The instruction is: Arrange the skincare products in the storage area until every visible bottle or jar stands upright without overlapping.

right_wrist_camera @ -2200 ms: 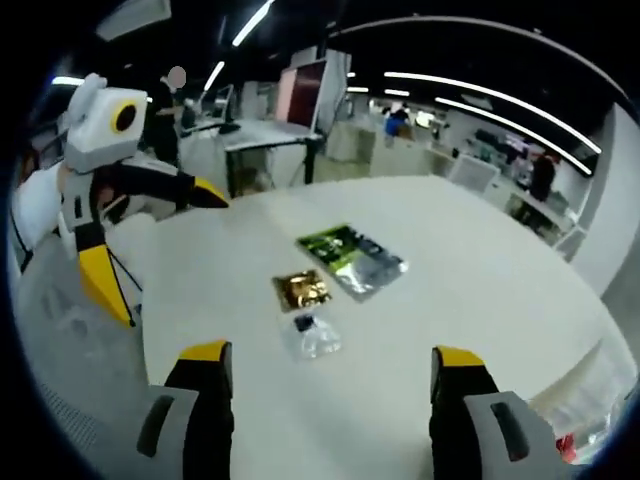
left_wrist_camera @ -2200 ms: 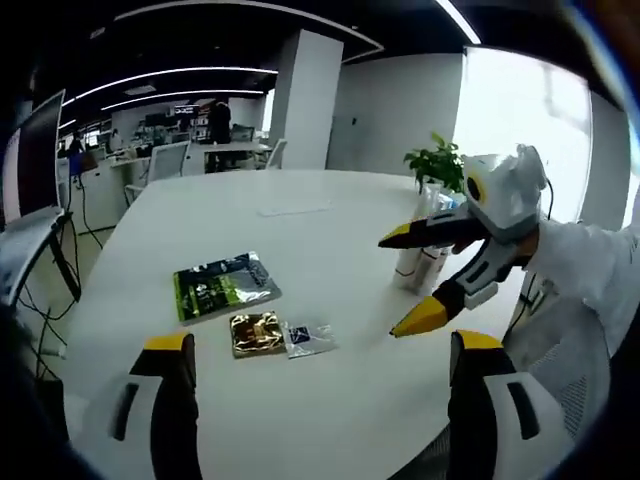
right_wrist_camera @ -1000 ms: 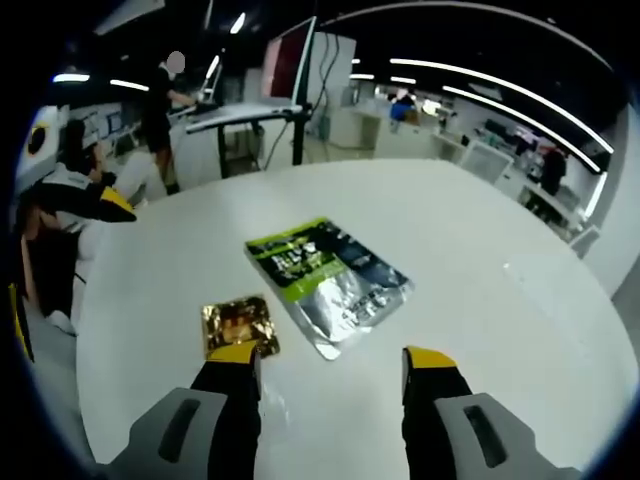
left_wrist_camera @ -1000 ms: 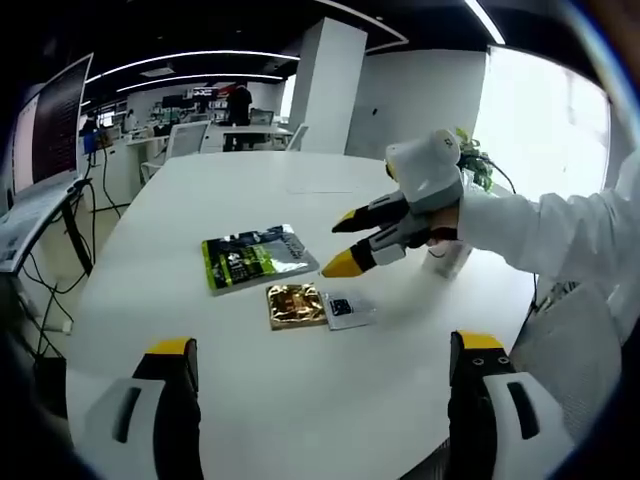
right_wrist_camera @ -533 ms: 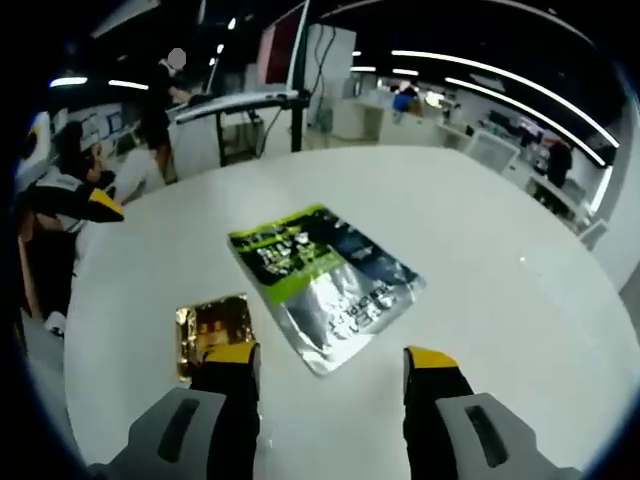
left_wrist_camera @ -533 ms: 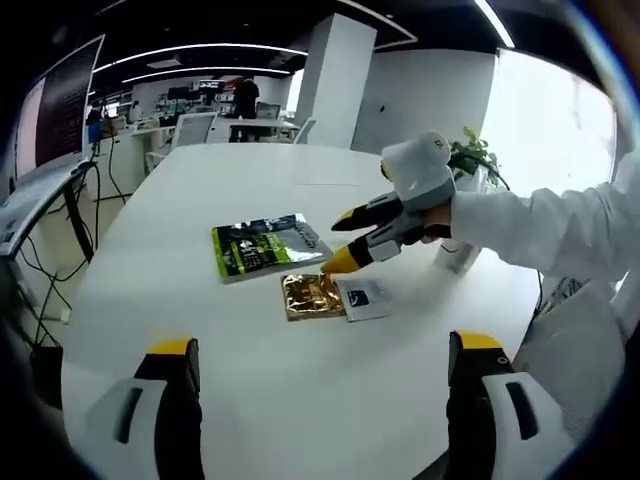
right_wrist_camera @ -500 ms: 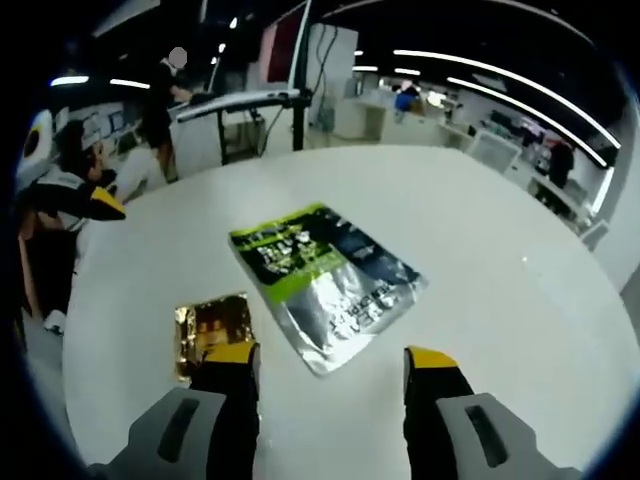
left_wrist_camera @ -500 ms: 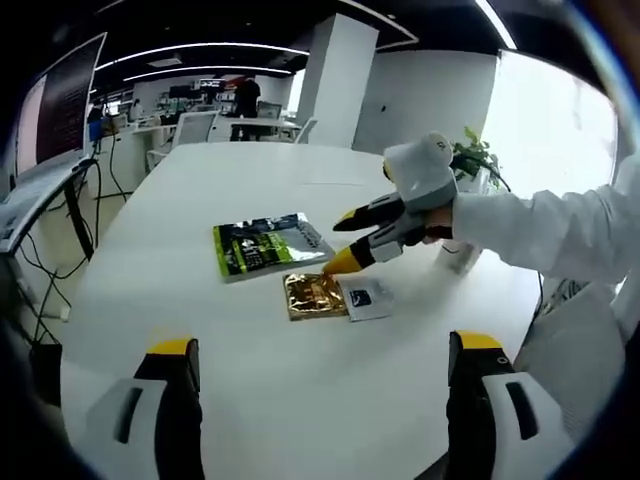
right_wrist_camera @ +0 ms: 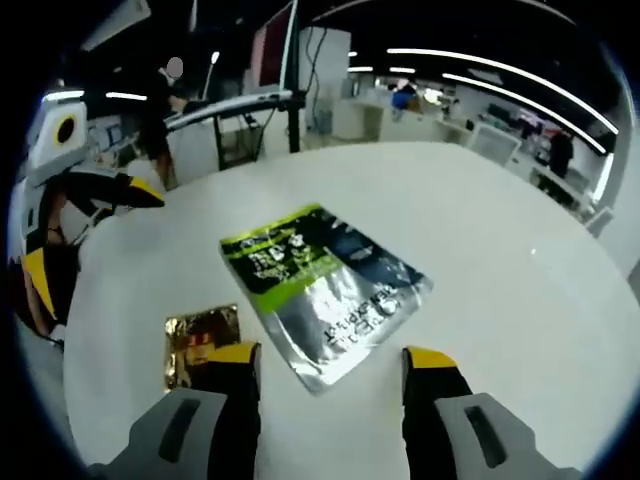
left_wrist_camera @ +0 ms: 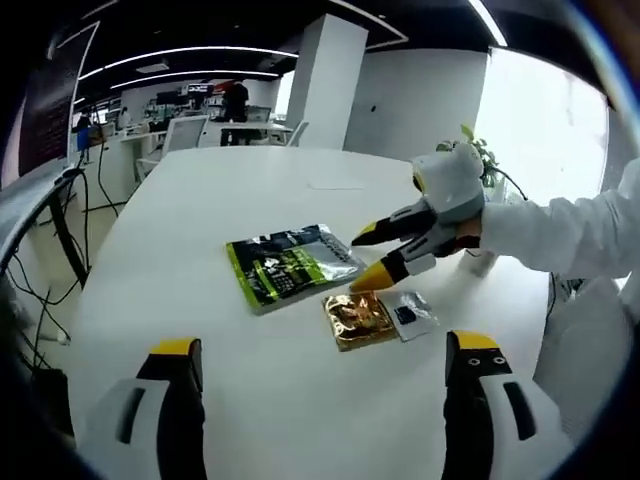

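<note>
A green and silver pouch lies flat on the white table. Beside it lie a gold sachet and a small clear sachet. My right gripper hangs open just above the pouch's corner and the gold sachet's edge. In the right gripper view, its jaws straddle the pouch's near corner, with the gold sachet at the left jaw. My left gripper is open and holds nothing, nearer the table's edge. A white bottle stands partly hidden behind the sleeve.
A potted plant stands by the bottle at the table's far right side. A person's white sleeve reaches in from the right. Desks, chairs and monitors fill the office behind the table.
The right gripper stays over the pouch's corner and the gold sachet. The left view has shifted, so the packets sit further right in it. Both grippers stay open.
</note>
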### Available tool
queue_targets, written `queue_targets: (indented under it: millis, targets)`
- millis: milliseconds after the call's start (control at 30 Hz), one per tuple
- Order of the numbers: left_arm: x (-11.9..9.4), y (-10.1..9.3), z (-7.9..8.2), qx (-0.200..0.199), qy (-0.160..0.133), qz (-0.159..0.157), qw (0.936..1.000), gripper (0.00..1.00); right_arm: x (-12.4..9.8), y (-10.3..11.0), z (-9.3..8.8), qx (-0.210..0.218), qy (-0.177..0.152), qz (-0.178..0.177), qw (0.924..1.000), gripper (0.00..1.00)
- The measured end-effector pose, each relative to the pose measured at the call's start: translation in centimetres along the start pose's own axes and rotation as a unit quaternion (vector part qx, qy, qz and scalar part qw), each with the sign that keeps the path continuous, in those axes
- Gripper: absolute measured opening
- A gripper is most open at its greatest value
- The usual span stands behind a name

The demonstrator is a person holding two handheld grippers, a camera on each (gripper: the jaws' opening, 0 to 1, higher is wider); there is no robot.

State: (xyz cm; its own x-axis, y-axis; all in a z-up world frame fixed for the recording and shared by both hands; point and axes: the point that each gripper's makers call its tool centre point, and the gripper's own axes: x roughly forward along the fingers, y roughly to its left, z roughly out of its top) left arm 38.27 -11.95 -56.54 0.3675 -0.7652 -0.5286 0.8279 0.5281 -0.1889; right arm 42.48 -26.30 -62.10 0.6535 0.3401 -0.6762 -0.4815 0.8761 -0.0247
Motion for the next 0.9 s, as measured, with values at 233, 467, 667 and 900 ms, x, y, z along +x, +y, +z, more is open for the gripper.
queue_targets:
  millis: [233, 467, 667, 900]
  targets:
    - [2.1, 0.9, 0.5, -0.013, 0.008, -0.029, 0.9995, 0.96, -0.1, 0.3, 0.0, -0.007, 0.002, 0.006, 1.0, 0.51]
    - [4.1, 1.5, 0.7, -0.027, 0.015, -0.057, 0.9979, 0.96, -0.1, 0.3, 0.0, -0.009, 0.001, 0.009, 0.9999, 0.5]
    - [5.8, 2.4, 1.0, -0.003, 0.026, -0.06, 0.9978, 0.95, 0.1, 0.2, 0.0, -0.01, 0.002, 0.01, 0.9999, 0.5]
    - [7.1, 2.3, 1.2, 0.0, 0.032, -0.073, 0.9968, 0.95, 0.3, 0.0, 0.2, -0.013, 0.004, 0.014, 0.9998, 0.5]
